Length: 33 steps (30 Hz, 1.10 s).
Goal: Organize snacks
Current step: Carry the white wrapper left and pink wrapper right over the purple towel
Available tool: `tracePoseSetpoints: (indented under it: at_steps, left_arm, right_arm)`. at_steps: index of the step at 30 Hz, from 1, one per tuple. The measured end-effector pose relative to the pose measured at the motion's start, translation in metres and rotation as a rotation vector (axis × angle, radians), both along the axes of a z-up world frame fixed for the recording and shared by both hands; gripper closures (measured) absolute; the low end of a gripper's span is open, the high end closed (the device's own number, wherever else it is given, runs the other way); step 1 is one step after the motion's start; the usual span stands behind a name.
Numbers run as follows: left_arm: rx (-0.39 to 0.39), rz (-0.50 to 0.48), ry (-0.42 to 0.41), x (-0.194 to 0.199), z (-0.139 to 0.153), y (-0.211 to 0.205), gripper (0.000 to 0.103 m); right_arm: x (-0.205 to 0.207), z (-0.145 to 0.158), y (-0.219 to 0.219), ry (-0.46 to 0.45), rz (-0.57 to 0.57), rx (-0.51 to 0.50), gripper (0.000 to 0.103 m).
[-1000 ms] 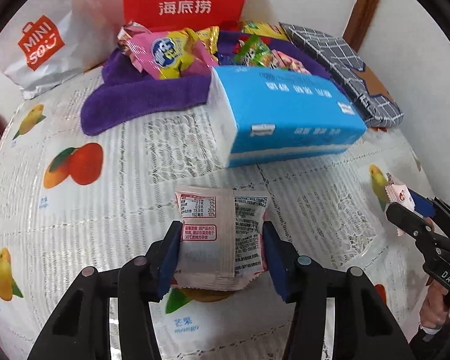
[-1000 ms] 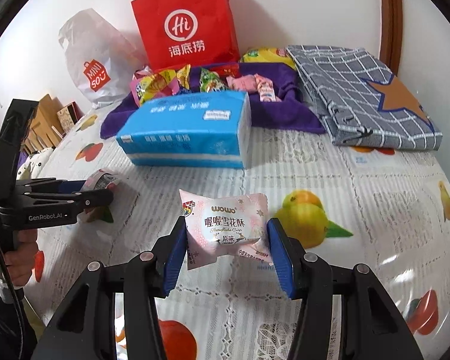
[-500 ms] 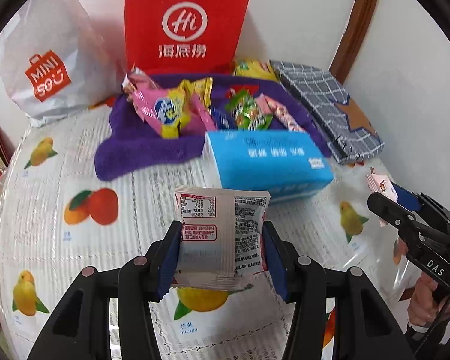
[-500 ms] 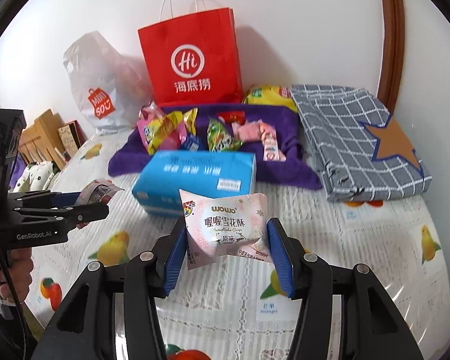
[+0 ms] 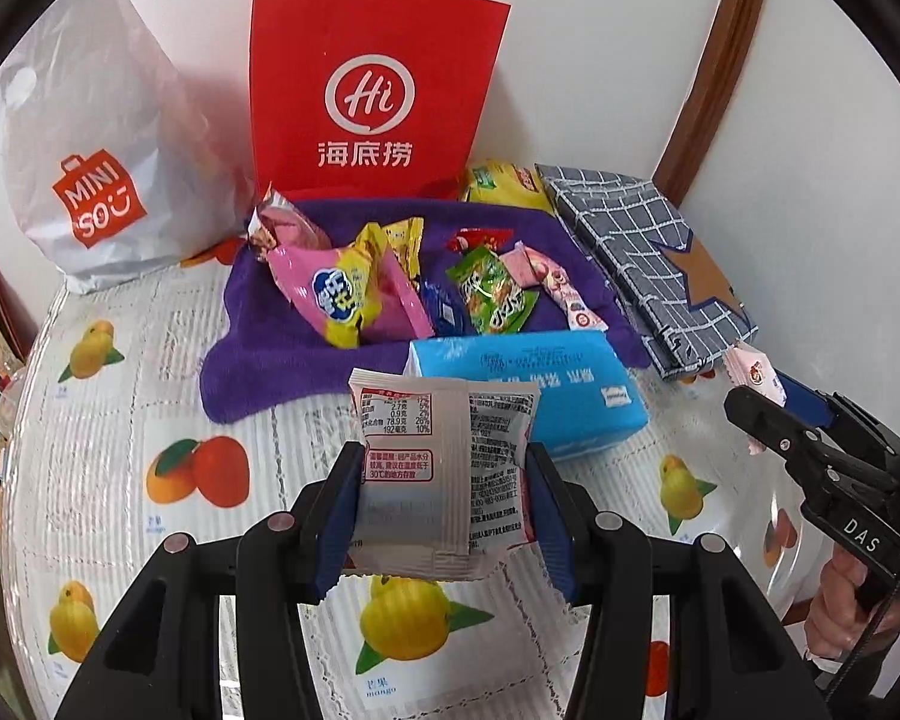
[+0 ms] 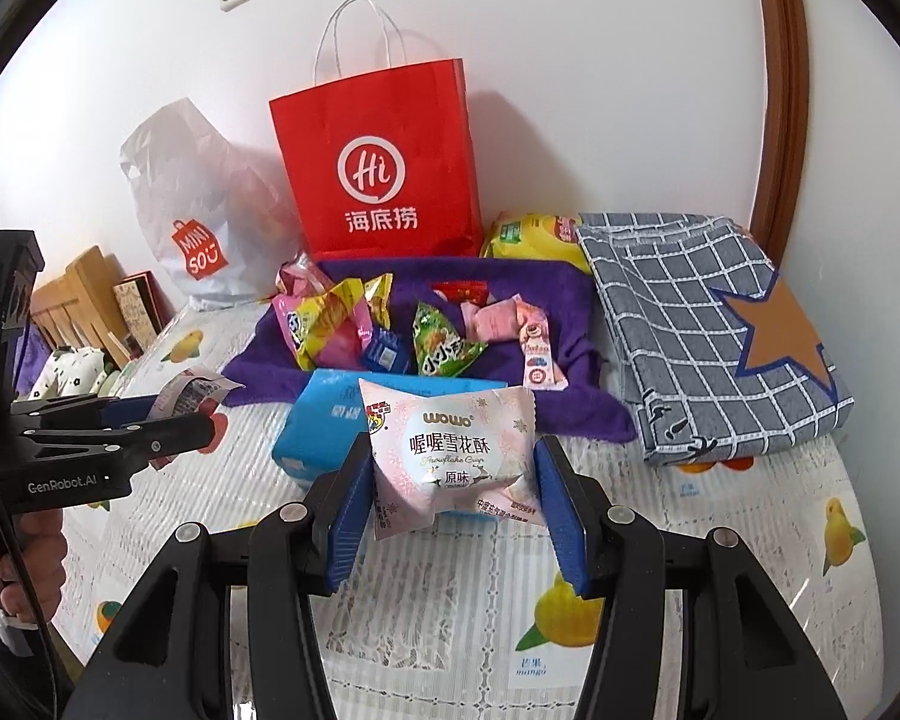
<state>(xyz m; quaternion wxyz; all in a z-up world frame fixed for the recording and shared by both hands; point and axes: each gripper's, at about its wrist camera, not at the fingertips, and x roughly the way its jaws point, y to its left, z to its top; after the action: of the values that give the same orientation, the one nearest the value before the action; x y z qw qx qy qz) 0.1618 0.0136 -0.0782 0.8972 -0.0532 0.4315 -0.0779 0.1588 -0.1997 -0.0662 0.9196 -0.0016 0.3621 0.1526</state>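
My left gripper (image 5: 444,450) is shut on a white snack packet (image 5: 426,480) whose printed back faces the camera, held up above the fruit-print tablecloth (image 5: 198,480). In the right wrist view, my right gripper (image 6: 453,441) is shut on a pink snowflake-crisp packet (image 6: 456,456). Each gripper also shows at the edge of the other's view: the right gripper (image 5: 750,390) with its pink packet (image 5: 750,369), and the left gripper (image 6: 192,411) with its packet (image 6: 192,390). Beyond both lies a purple towel (image 5: 258,360) with several snacks on it.
A blue tissue pack (image 5: 570,396) lies just in front of the towel. A red paper bag (image 5: 372,102) and a white plastic bag (image 5: 96,150) stand against the wall. A folded grey checked cloth (image 5: 642,252) lies at the right, with a yellow packet (image 5: 498,180) behind the towel.
Both grippers have risen with their packets still held. The table, the tissue pack and the towel now look lower and farther away, and more of the wall shows.
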Motion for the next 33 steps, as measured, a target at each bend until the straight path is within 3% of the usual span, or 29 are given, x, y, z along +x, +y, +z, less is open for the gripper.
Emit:
tracePoseSetpoints:
  at_steps: [14,33]
  left_arm:
    - [-0.015,0.005,-0.013,0.023,0.021,0.002,0.053]
    - [-0.001,0.03,-0.05,0.082,0.046,0.016,0.053]
  right_arm:
    - [0.028,0.015,0.002,-0.016,0.0,0.011,0.051]
    - [0.102,0.038,0.015,-0.042,-0.013,0.012,0.051]
